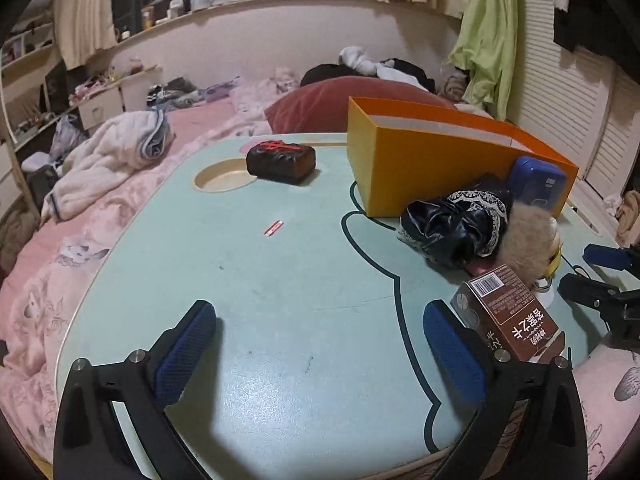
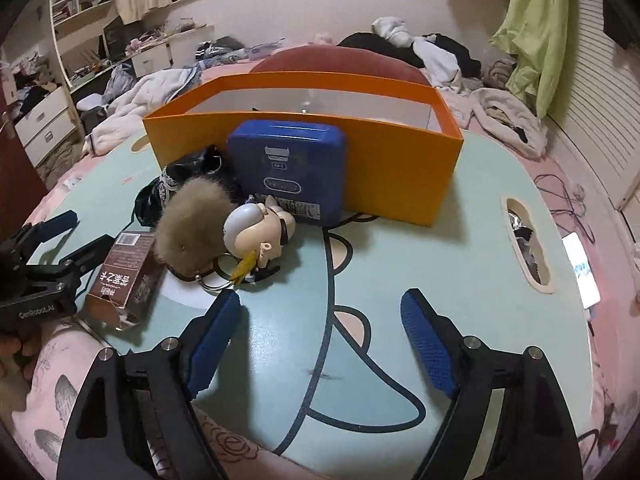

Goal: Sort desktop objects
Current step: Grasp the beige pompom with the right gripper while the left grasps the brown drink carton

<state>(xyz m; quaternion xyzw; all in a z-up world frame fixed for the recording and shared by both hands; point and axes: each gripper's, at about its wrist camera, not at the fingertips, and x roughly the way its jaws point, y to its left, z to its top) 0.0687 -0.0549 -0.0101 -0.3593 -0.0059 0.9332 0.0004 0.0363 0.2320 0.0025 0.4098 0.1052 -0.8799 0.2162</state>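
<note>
left gripper (image 1: 320,344) jaws wide, empty | right gripper (image 2: 322,334) wide, empty | brown carton (image 1: 510,312) lying beside, maybe touching, left gripper's finger | orange box (image 2: 400,168) upright

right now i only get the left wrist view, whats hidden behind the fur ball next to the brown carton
Observer: A small grey-haired doll lies there on a key ring, touching the fur ball.
Operator: ok and the blue case, in the orange box or outside it
Observer: Outside. The blue case stands upright against the front wall of the orange box.
Operator: anything between the right grippers fingers
Observer: No. The right gripper is open over bare table, with the doll just ahead of its left finger.
</note>
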